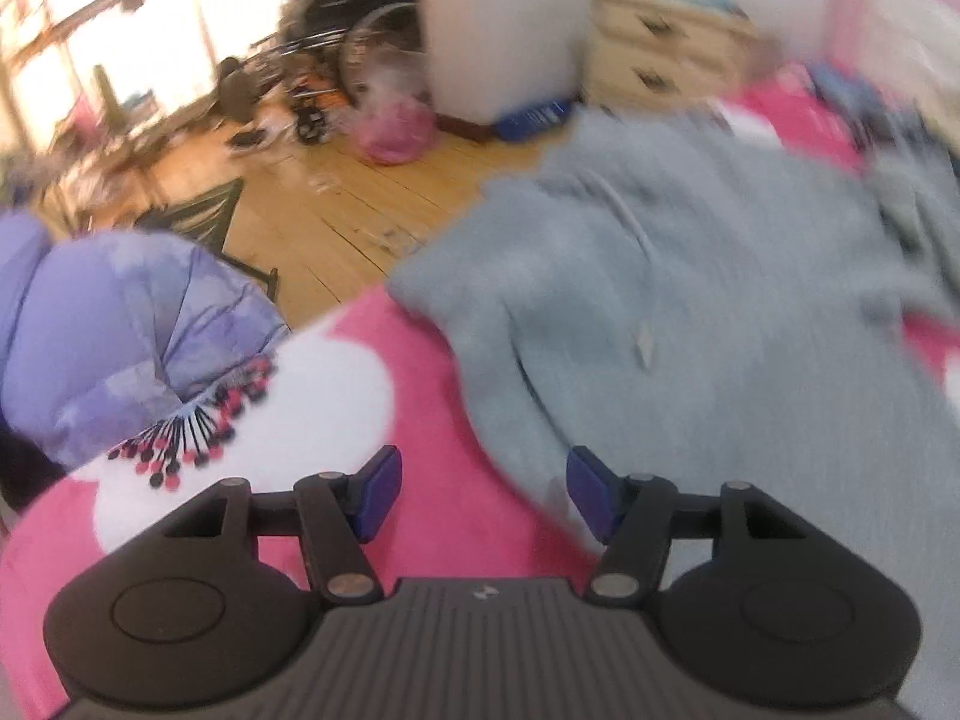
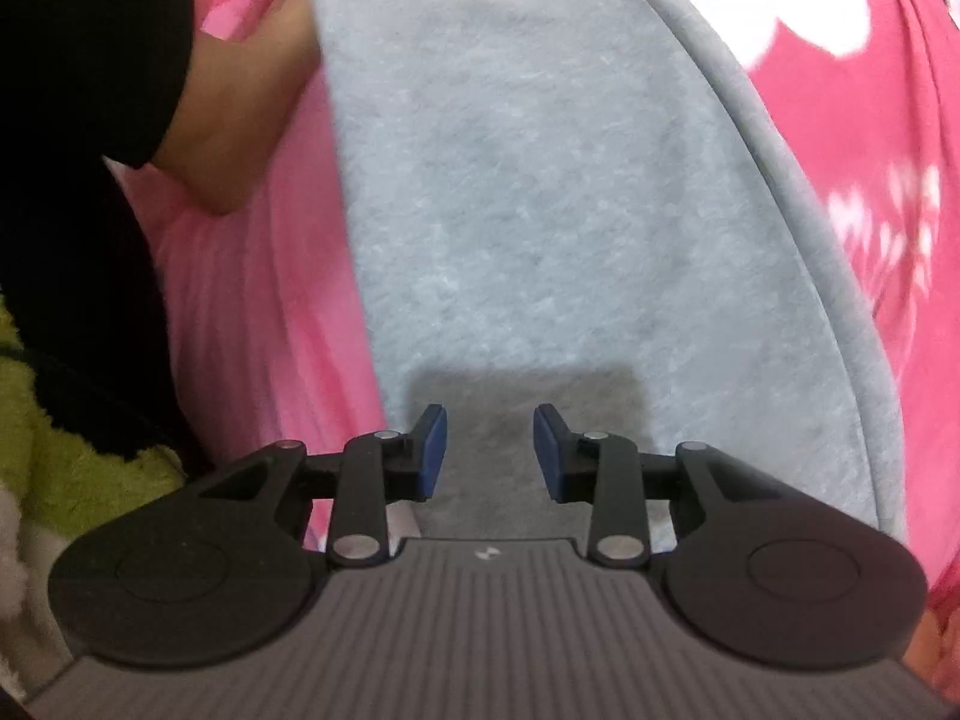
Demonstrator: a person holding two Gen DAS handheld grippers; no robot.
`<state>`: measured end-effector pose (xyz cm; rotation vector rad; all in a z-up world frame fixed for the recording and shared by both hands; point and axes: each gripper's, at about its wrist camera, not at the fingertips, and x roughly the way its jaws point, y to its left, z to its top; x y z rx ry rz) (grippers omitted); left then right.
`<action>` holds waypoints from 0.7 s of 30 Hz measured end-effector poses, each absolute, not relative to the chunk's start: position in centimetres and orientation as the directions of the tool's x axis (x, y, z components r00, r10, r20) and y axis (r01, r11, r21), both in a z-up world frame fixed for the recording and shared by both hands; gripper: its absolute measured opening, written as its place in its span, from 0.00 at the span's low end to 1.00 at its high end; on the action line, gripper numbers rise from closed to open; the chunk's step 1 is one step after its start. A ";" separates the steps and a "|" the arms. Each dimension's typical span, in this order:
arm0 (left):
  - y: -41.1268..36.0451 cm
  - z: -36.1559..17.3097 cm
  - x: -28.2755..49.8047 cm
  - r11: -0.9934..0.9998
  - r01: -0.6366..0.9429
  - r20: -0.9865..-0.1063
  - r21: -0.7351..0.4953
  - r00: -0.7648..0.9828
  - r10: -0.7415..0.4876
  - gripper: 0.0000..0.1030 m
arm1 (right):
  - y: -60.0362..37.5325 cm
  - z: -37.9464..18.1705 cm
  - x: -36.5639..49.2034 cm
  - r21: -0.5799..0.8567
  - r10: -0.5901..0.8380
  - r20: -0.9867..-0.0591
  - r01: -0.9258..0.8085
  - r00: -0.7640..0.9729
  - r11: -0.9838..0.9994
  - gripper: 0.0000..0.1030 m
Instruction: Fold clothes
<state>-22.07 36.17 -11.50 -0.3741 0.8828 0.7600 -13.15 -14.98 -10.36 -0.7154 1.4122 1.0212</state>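
Observation:
A fuzzy grey garment (image 1: 690,276) with a white drawstring lies spread on a pink flowered blanket (image 1: 360,396). My left gripper (image 1: 483,495) is open above the blanket, with the garment's near left edge just ahead of its right finger. In the right wrist view the same grey garment (image 2: 528,180) fills the middle, and my right gripper (image 2: 489,450) hangs open close over it, casting a shadow, with nothing between its blue pads. A person's bare forearm (image 2: 240,114) in a black sleeve reaches in at the upper left.
A purple quilted bundle (image 1: 114,336) lies at the left of the bed. Beyond the bed's edge are a wooden floor (image 1: 336,204), a wheelchair (image 1: 342,48), a pink bag (image 1: 393,129) and a cream drawer unit (image 1: 660,48). Yellow-green plush fabric (image 2: 54,450) sits at lower left.

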 end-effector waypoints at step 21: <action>47.1 -13.5 -22.0 0.405 -0.869 -0.774 -0.283 0.457 0.439 0.03 | -3.9 -13.5 -9.2 0.296 0.339 -0.926 -0.872 -0.163 0.389 0.33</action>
